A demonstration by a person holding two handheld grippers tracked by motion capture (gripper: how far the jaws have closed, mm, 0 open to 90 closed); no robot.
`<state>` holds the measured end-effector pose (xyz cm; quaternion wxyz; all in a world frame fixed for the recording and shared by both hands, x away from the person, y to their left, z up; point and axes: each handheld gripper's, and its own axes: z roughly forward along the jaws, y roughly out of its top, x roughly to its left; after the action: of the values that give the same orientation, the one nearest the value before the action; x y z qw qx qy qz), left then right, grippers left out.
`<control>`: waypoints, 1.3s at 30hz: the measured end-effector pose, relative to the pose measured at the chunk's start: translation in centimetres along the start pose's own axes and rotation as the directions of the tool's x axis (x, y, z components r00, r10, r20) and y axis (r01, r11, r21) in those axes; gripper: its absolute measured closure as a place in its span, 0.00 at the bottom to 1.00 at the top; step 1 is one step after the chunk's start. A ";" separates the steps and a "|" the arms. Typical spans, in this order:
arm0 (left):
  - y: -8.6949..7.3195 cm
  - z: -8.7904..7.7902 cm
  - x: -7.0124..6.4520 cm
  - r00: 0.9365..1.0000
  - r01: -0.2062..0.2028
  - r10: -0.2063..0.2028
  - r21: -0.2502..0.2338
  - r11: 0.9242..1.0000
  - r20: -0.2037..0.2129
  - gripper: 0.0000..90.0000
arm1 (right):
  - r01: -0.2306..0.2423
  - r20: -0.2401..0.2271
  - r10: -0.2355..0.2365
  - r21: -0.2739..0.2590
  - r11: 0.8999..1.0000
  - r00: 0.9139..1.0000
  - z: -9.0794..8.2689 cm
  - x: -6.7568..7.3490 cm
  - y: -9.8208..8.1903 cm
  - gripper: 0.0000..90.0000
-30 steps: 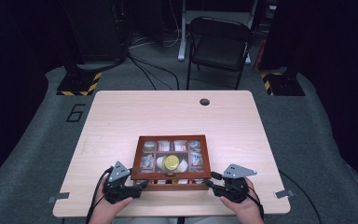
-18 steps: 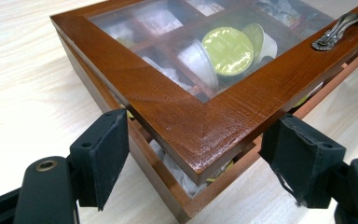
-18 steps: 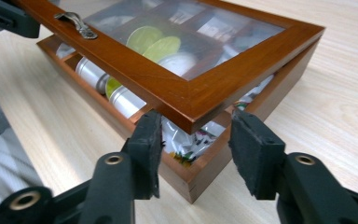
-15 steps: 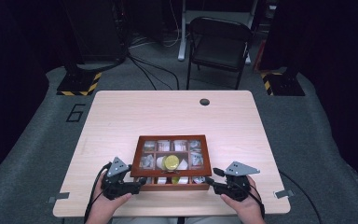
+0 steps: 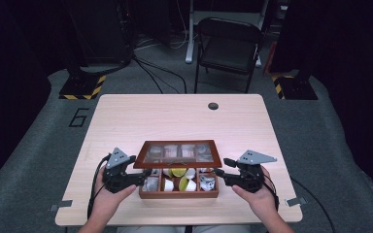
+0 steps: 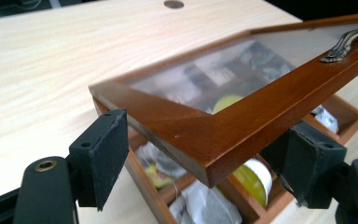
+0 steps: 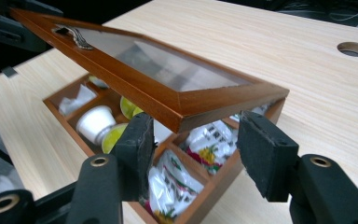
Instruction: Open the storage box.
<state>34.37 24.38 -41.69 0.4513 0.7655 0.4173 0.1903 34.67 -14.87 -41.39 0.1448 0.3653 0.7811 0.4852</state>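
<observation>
A brown wooden box sits at the table's near edge, its compartments holding white and yellow-green cups and paper sachets. Its glass-paned lid is tilted up at the front, with a metal handle on the front rail. My left gripper is closed across the lid's front left corner and holds it up. My right gripper has just been opening; the lid's front right corner lies over the gap between its pads, which stand apart from the wood.
The pale wooden table stretches away behind the box, with a round cable hole near its far edge. A black folding chair stands beyond the table. A cable trails from each gripper off the near edge.
The lid lay flat on the box and is now raised at the front, which uncovers the near compartments. Both hands have risen with it, and the right jaws have spread.
</observation>
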 end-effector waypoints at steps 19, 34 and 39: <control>4.8 1.2 1.1 1.000 -0.030 0.030 -0.028 0.999 0.006 0.26 | -0.001 0.001 0.001 -0.022 1.000 1.000 1.2 -1.2 5.3 0.49; 7.5 2.6 2.7 0.999 0.038 -0.037 -0.063 0.997 0.016 0.26 | -0.015 0.030 0.016 -0.039 0.999 0.999 2.6 -2.7 7.9 0.49; 8.2 3.1 3.3 0.998 0.061 -0.059 -0.077 0.995 0.025 0.26 | -0.024 0.039 0.026 -0.047 0.999 0.999 3.3 -3.4 8.3 0.50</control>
<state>42.22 23.44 -36.61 0.4909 0.7366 0.4272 0.1842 42.47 -12.93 -36.20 0.1627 0.3811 0.7619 0.4977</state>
